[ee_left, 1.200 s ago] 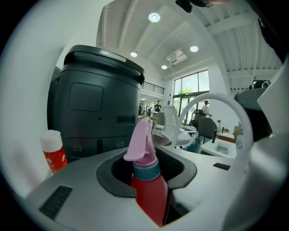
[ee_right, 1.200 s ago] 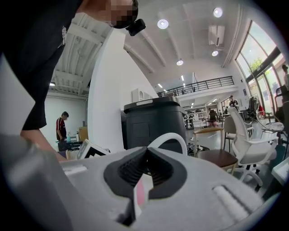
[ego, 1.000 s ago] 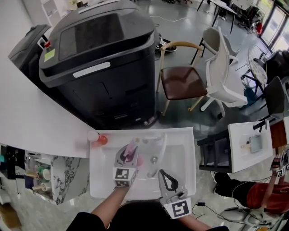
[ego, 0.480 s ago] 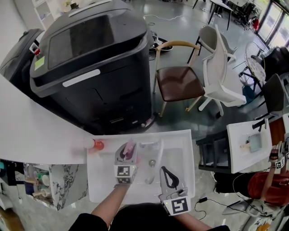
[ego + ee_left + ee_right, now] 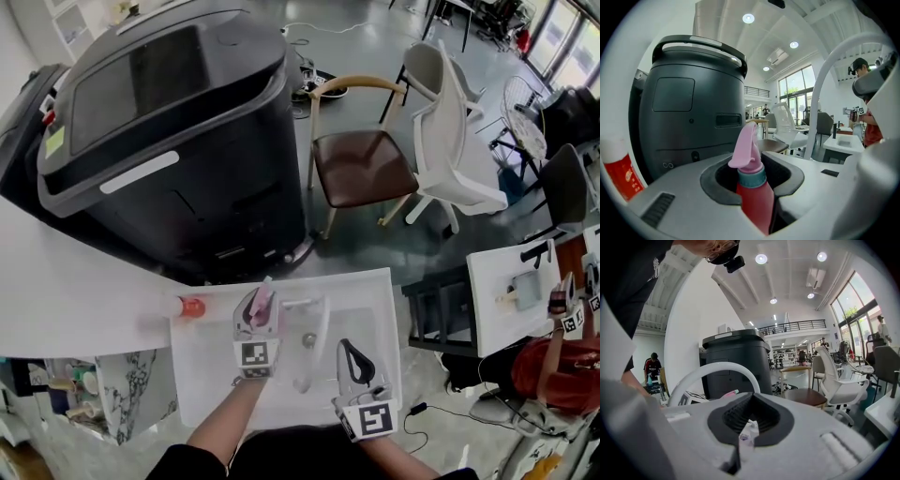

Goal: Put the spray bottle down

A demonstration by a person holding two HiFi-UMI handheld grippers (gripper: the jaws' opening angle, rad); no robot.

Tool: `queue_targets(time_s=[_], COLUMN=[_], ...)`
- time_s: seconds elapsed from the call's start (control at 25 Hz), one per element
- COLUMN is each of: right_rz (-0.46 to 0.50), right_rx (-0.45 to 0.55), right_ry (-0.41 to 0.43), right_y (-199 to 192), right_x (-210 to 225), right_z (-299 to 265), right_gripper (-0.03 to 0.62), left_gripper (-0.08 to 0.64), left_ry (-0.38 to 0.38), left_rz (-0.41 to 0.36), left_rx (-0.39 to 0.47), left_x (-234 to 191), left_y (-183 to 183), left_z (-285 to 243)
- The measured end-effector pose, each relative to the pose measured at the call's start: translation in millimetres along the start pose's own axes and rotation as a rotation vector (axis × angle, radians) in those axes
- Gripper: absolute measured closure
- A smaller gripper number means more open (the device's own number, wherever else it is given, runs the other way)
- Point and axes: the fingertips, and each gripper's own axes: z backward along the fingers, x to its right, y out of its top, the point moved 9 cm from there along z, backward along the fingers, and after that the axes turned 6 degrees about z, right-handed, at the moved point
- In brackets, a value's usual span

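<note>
The spray bottle (image 5: pixel 755 199) has a red body, a teal collar and a pink trigger head. It stands upright between the jaws of my left gripper (image 5: pixel 256 314), which is shut on its body. In the head view the bottle (image 5: pixel 266 298) hangs over the back left part of the white sink (image 5: pixel 377 314), close to the arched white faucet (image 5: pixel 317 330). My right gripper (image 5: pixel 350 349) hovers over the sink's front right with its jaws together. A tiny white scrap (image 5: pixel 747 433) shows where they meet; I cannot tell what it is.
A red bottle with a white cap (image 5: pixel 190 307) stands on the white counter (image 5: pixel 66 281) left of the sink. A big black machine (image 5: pixel 169 122) rises behind it. A brown chair (image 5: pixel 361 164) and a white chair (image 5: pixel 450 141) stand beyond.
My left gripper has carried the bottle toward the sink's back edge and a little lower. The right gripper has drifted right and down over the basin. Both grips look unchanged.
</note>
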Motion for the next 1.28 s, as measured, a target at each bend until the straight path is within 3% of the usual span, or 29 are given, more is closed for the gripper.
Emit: queue_targets(time_s=[0.2, 0.6, 0.76, 1.12, 1.28], right_rz=[-0.006, -0.008, -0.006, -0.019, -0.025], right_rx=[-0.031, -0.092, -0.105, -0.105, -0.093], right_ry=[0.011, 0.017, 0.024, 0.028, 0.029], right_y=[-13.5, -40.4, -45.4, -49.8, -47.3], right_x=[4.2, 9.8, 13.9, 16.4, 14.7], right_z=[-5.6, -5.0, -5.8, -11.0, -12.8], right_gripper=[0.595, 0.595, 0.595, 0.595, 0.595], left_gripper=[0.416, 0.419, 0.417, 0.414, 0.414], left_ry=[0.020, 0.065, 0.057, 0.051, 0.046], left_rz=[-0.032, 0.020, -0.007, -0.050, -0.019], left_rx=[-0.017, 0.083, 0.102, 0.015, -0.009], left_x=[0.1, -5.3, -2.3, 12.3, 12.1], left_y=[-5.0, -15.0, -22.4, -30.9, -29.7], left_z=[-8.7, -18.5, -14.8, -4.4, -4.2])
